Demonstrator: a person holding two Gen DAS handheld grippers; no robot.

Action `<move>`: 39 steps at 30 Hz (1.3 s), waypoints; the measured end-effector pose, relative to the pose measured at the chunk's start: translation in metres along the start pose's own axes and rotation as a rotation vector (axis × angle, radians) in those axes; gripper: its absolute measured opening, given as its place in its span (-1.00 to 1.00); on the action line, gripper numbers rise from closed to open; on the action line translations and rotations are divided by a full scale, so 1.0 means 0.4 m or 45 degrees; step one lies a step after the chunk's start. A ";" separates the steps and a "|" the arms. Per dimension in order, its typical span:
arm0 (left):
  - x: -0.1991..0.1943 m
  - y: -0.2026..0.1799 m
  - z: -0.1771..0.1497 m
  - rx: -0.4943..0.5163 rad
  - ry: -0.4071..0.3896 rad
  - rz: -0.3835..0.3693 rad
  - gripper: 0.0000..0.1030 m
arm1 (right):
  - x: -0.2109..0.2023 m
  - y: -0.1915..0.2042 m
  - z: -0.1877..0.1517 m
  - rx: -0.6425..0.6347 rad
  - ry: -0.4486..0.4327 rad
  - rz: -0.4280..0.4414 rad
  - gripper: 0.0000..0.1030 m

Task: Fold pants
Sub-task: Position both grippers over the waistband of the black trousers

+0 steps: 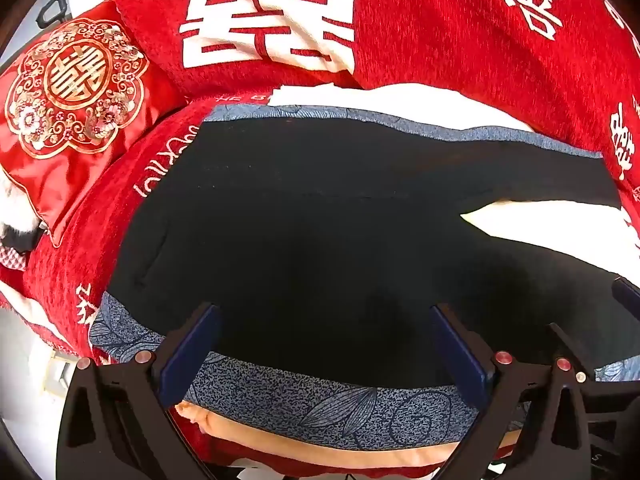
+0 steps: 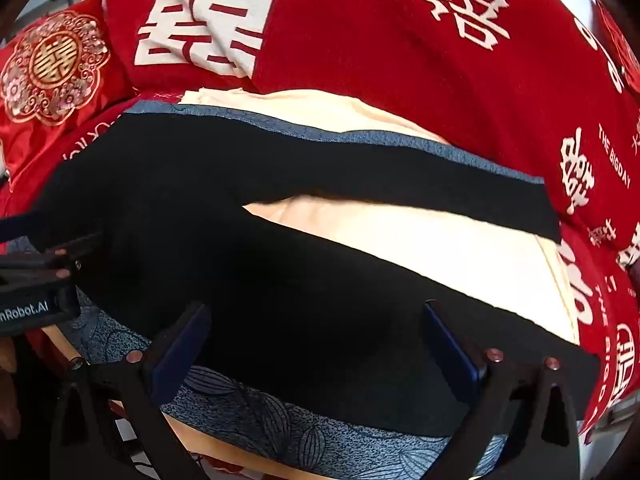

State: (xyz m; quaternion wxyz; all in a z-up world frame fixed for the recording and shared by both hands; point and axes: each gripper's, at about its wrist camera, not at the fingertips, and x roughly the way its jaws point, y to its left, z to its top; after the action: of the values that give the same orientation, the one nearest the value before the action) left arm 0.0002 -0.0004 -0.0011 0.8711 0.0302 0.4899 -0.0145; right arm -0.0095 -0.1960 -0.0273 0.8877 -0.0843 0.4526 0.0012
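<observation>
Black pants [image 1: 320, 220] lie spread flat on a cream cushion with a blue patterned border [image 1: 304, 404]. The waist end is to the left and the two legs [image 2: 400, 300] fan out to the right, with cream fabric showing between them. My left gripper [image 1: 326, 344] hangs open just above the near edge of the pants' upper part, nothing between its blue pads. My right gripper [image 2: 316, 344] is open too, above the near leg's lower edge. The left gripper's body shows at the left edge of the right wrist view.
A red sofa cover with white characters [image 1: 440, 40] rises behind the cushion. A red embroidered pillow [image 1: 76, 88] leans at the far left. The blue border [image 2: 280, 428] marks the cushion's front edge. A black-and-white object [image 1: 12, 228] lies at the far left.
</observation>
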 end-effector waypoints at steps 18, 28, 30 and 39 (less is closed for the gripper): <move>-0.043 0.025 -0.008 -0.013 -0.017 -0.002 1.00 | -0.062 0.040 -0.020 -0.050 -0.031 -0.015 1.00; -0.060 0.023 0.038 0.003 -0.034 0.026 1.00 | -0.058 0.005 0.007 -0.027 -0.036 0.031 1.00; -0.053 0.020 0.046 0.002 -0.041 0.024 1.00 | -0.050 -0.006 0.014 -0.018 -0.029 0.041 1.00; 0.013 0.010 0.114 0.019 -0.060 0.023 1.00 | 0.034 -0.033 0.099 -0.041 -0.004 0.098 1.00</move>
State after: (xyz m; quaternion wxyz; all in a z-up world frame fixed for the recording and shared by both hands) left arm 0.0421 0.0006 0.0182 0.8823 0.0409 0.4688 -0.0108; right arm 0.0312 -0.2042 -0.0134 0.8862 -0.0813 0.4541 0.0427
